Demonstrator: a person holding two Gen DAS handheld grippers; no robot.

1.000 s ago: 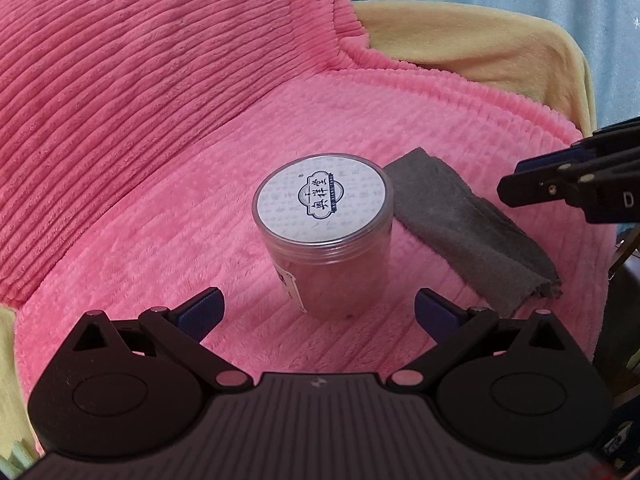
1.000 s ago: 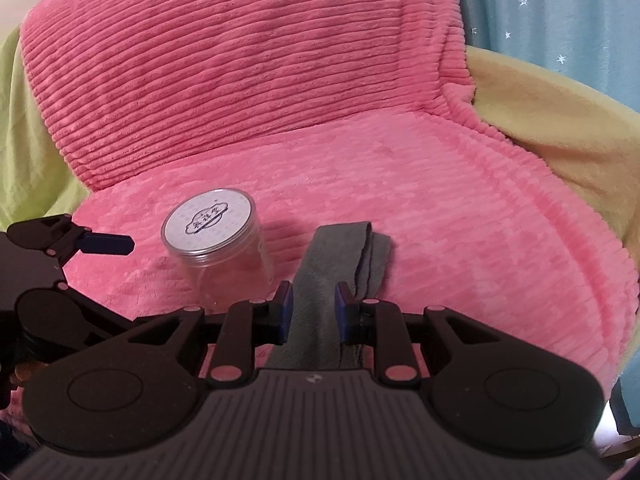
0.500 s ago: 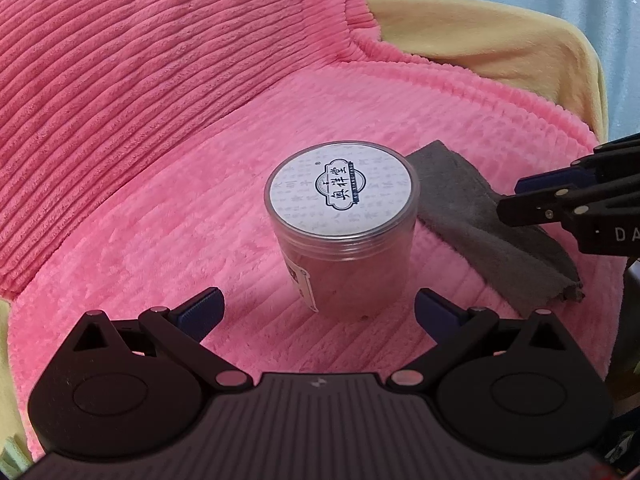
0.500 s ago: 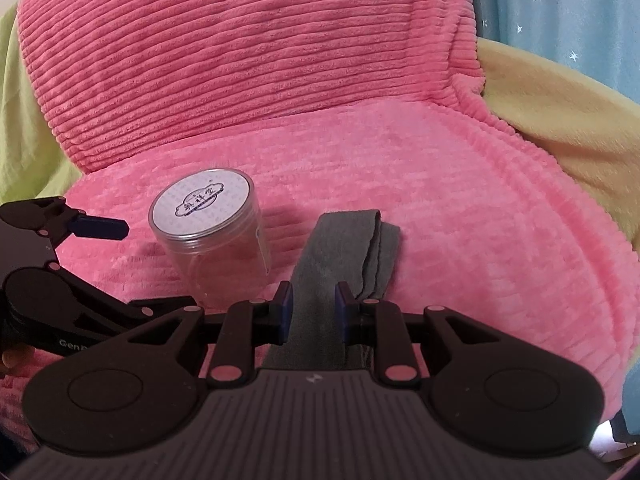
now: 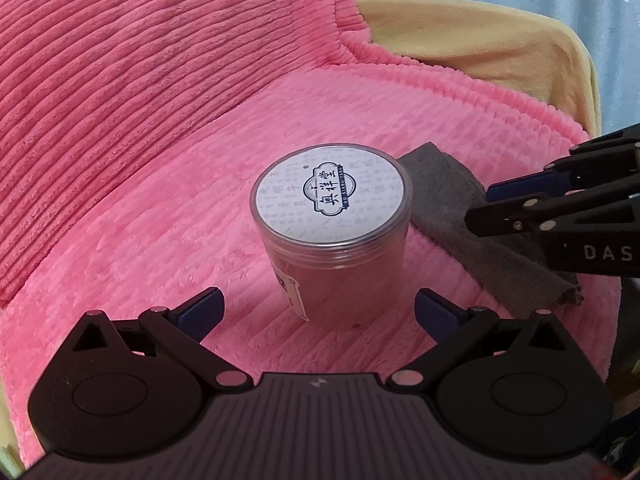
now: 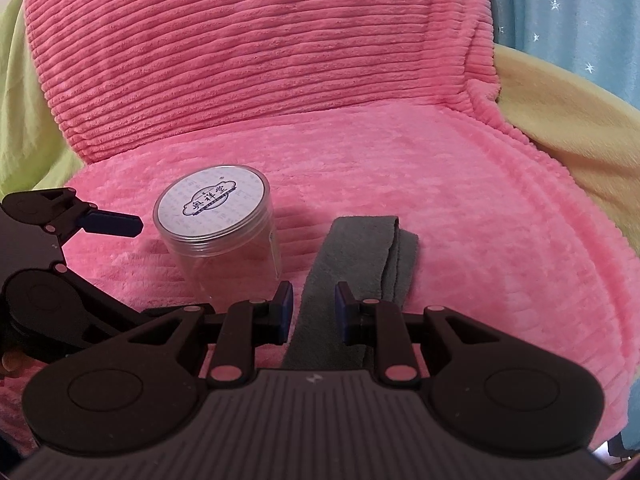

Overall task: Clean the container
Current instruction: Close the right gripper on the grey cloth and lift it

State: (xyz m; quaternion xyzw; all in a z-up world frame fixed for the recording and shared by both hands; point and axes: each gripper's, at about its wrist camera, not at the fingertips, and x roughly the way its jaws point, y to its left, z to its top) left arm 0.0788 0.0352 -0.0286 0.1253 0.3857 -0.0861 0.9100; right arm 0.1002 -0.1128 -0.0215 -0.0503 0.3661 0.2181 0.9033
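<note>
In the left wrist view, the left gripper (image 5: 318, 310) sits at the bottom centre, its jaws spread wide and holding nothing, either side of the near base of the clear container (image 5: 332, 236), which stands upright on the pink blanket (image 5: 140, 208) at frame centre. Right of it lies the folded grey cloth (image 5: 480, 240). At the right edge, the right gripper (image 6: 313, 310) hovers over the cloth, jaws narrowly parted with cloth between them; whether they pinch it I cannot tell.
</note>
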